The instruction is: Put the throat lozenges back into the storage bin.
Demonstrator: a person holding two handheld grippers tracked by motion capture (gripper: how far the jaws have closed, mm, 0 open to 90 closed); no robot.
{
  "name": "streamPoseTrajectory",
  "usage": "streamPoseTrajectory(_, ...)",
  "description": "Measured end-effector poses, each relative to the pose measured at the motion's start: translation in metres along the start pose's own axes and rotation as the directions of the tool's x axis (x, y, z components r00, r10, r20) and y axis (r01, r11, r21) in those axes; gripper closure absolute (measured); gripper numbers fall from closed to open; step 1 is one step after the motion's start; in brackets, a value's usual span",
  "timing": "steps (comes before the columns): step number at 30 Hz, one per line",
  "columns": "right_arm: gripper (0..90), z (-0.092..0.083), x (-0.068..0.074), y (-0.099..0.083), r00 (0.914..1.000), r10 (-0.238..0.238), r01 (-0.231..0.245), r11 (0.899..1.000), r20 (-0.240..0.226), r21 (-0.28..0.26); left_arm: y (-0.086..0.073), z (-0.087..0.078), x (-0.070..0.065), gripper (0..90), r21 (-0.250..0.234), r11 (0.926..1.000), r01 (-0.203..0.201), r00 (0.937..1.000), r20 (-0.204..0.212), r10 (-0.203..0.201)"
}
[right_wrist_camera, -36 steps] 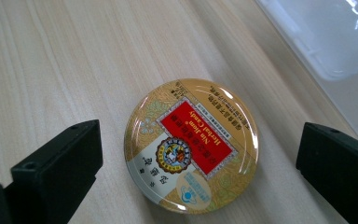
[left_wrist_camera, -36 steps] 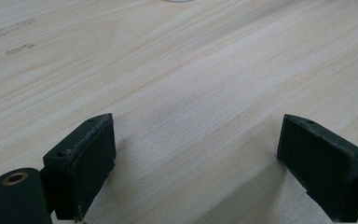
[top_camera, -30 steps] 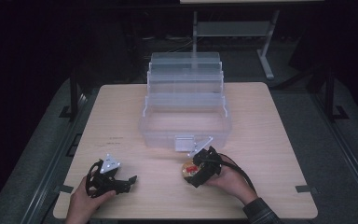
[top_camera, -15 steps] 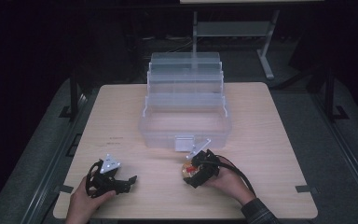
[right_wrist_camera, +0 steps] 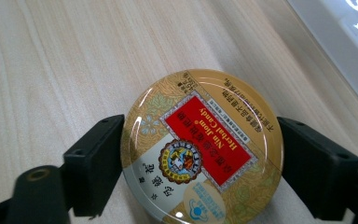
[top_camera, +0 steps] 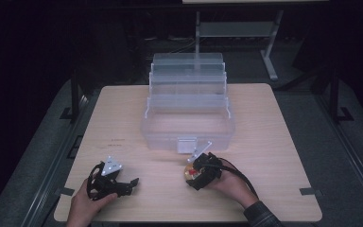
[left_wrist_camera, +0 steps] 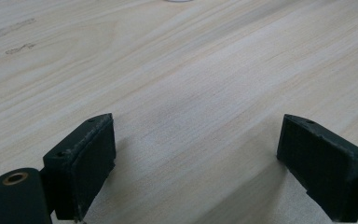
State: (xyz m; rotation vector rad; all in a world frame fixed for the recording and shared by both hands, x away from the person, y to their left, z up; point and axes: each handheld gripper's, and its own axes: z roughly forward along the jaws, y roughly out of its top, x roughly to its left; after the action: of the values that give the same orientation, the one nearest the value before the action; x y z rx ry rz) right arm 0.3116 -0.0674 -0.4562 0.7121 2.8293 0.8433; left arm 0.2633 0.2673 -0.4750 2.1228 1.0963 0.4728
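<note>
A round gold candy tin (right_wrist_camera: 200, 149) with a red label lies flat on the wooden table near the front middle, also seen in the high view (top_camera: 188, 173). My right gripper (right_wrist_camera: 208, 165) has just been closing on it, and both black pads now press the tin's rim from either side. In the high view the right gripper (top_camera: 192, 177) sits just in front of the clear box. At the front left, my left gripper (top_camera: 128, 185) rests low over the table in a hand. Its jaws (left_wrist_camera: 193, 172) stand wide open over bare wood.
A clear plastic tiered box (top_camera: 187, 127) stands open at the table's middle, its latch facing the right gripper. The wooden table (top_camera: 274, 142) has bare room on both sides of the box. Dark floor and a metal stand (top_camera: 236, 28) lie beyond.
The right gripper's jaws have come together onto the candy tin. Both hands have stayed in place, and the left gripper looks the same.
</note>
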Motion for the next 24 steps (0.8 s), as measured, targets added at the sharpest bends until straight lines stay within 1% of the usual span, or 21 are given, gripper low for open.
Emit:
streamPoseTrajectory(16,19.6,-0.0004,0.0019,0.0018,0.9999,0.009,-0.009,1.0,0.009,0.018,0.0,0.0,0.0,10.6,0.0,1.0,0.0,1.0,0.0,0.0)
streamPoseTrajectory(24,19.7,-0.0059,0.0009,0.0014,0.9999,0.014,-0.015,1.0,0.009,0.017,0.0,-0.0001,0.0,10.6,0.0,1.0,0.0,1.0,0.0,0.0)
